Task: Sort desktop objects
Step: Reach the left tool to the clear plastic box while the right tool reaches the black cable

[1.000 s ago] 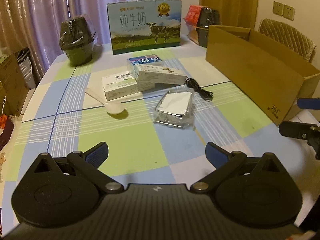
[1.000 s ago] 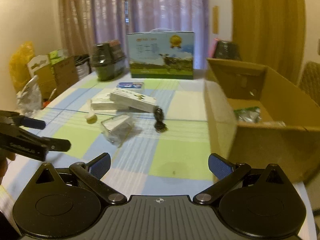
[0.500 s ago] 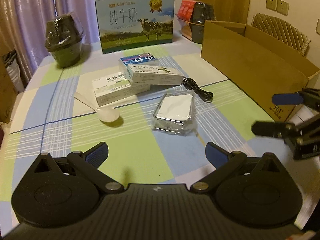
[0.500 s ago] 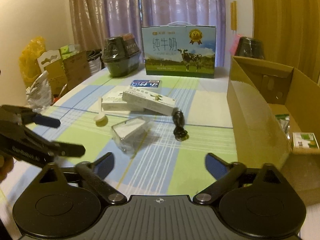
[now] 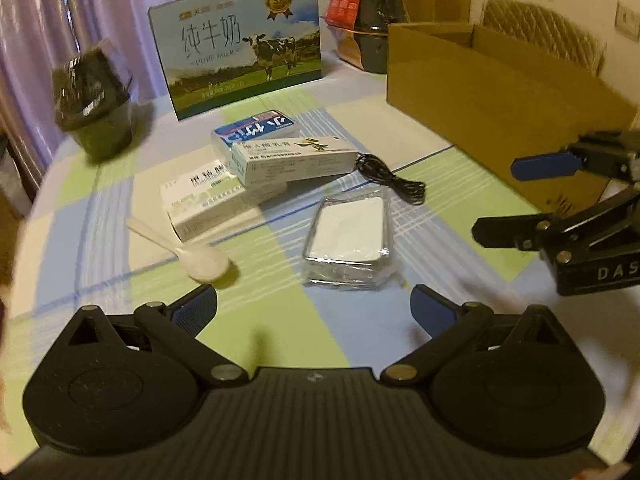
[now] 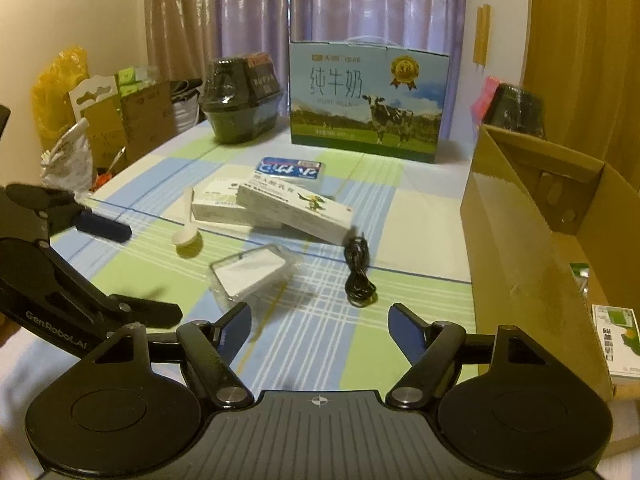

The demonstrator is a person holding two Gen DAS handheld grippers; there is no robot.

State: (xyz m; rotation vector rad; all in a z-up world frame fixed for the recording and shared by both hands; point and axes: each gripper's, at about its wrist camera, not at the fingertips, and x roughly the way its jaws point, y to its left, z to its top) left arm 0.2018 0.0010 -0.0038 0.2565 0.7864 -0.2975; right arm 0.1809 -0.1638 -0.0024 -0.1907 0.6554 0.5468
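On the checked tablecloth lie a clear plastic box, a white spoon, a long white medicine box resting on a second white box, a blue pack and a coiled black cable. My left gripper is open and empty, just short of the clear box. My right gripper is open and empty too, near the cable and beside the cardboard box.
A milk carton and two black wrapped pots stand at the table's far side. The open cardboard box holds a white-green packet. Bags and boxes crowd the floor at the left.
Both grippers have moved forward, closer to the objects. The right gripper has come further into the left wrist view. Nothing on the table has shifted.
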